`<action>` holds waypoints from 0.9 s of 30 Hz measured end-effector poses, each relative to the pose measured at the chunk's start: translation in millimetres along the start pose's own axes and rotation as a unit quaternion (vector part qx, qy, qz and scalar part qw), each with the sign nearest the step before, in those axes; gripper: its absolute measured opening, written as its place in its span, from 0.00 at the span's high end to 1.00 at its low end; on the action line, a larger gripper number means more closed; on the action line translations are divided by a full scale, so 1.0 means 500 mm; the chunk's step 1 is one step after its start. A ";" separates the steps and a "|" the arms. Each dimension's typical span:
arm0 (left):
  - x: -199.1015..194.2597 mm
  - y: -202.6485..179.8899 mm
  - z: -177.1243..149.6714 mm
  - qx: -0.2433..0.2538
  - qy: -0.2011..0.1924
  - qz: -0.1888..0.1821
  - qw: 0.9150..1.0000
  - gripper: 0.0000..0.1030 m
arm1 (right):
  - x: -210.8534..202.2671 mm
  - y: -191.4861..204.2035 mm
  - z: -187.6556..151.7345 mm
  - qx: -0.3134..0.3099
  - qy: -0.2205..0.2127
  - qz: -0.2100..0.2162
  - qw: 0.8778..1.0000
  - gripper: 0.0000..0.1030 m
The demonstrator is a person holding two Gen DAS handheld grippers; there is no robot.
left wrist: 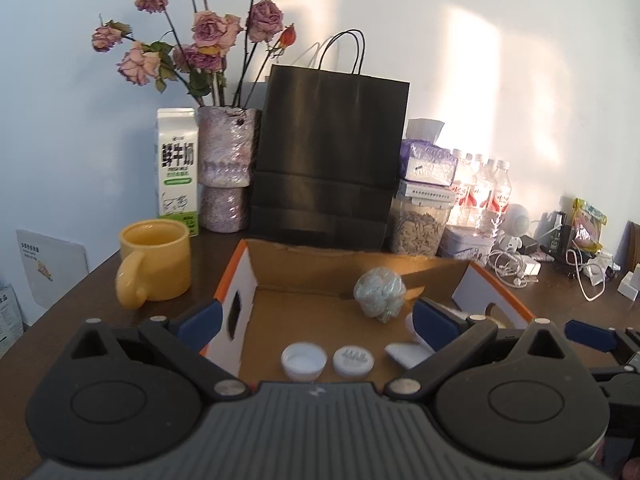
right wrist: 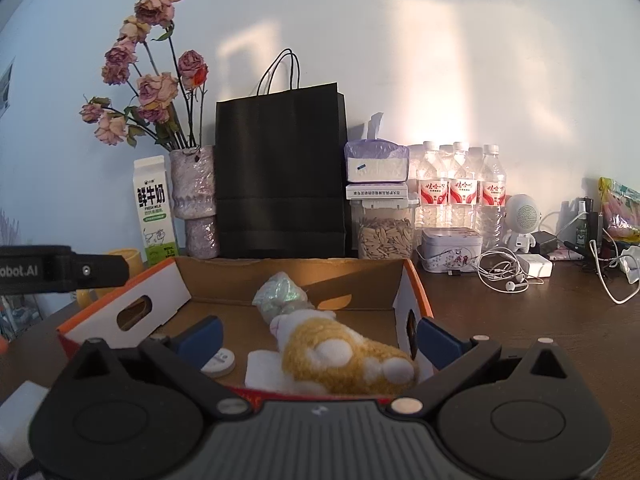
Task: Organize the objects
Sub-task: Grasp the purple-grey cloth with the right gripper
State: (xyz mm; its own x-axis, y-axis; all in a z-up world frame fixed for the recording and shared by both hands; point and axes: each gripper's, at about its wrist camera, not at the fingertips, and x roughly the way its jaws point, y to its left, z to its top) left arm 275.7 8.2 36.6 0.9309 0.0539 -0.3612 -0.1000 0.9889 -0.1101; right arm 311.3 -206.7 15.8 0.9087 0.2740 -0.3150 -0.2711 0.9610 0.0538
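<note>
Right gripper (right wrist: 318, 340) spreads wide and empty over the cardboard box (right wrist: 120, 300), the plush toy (right wrist: 344, 356) lying dead ahead between its fingers, long axis running away toward the far wall, while the left gripper (left wrist: 316, 320), equally open, hovers further off.

Yellow mug (right wrist: 120, 258) mostly hidden behind my left gripper's arm and cardboard box (right wrist: 132, 300) wall. Plush toy (right wrist: 344, 356) near end hidden by my right gripper body. White pad (left wrist: 404, 354) inside box partly hidden. Jar label (left wrist: 426, 196) behind box unreadable.
</note>
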 end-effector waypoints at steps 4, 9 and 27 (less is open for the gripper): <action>-0.029 0.021 -0.020 0.003 0.008 0.008 1.000 0.00 | -0.032 0.002 -0.021 -0.008 0.006 0.001 1.000 0.00; -0.071 0.053 -0.048 0.002 0.016 0.017 1.000 0.00 | -0.066 0.003 -0.052 -0.014 0.026 0.005 1.000 0.00; -0.207 0.135 -0.146 0.010 0.051 0.032 0.998 0.00 | -0.195 0.031 -0.122 -0.003 0.069 0.043 0.997 0.00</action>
State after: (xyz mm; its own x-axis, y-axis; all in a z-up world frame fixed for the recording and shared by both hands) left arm 147.2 59.2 -1.2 0.8819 0.1039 -0.4599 -0.1500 0.9866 -0.0648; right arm 199.4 -220.8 -10.6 0.8294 0.3474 -0.4374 -0.3484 0.9338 0.0811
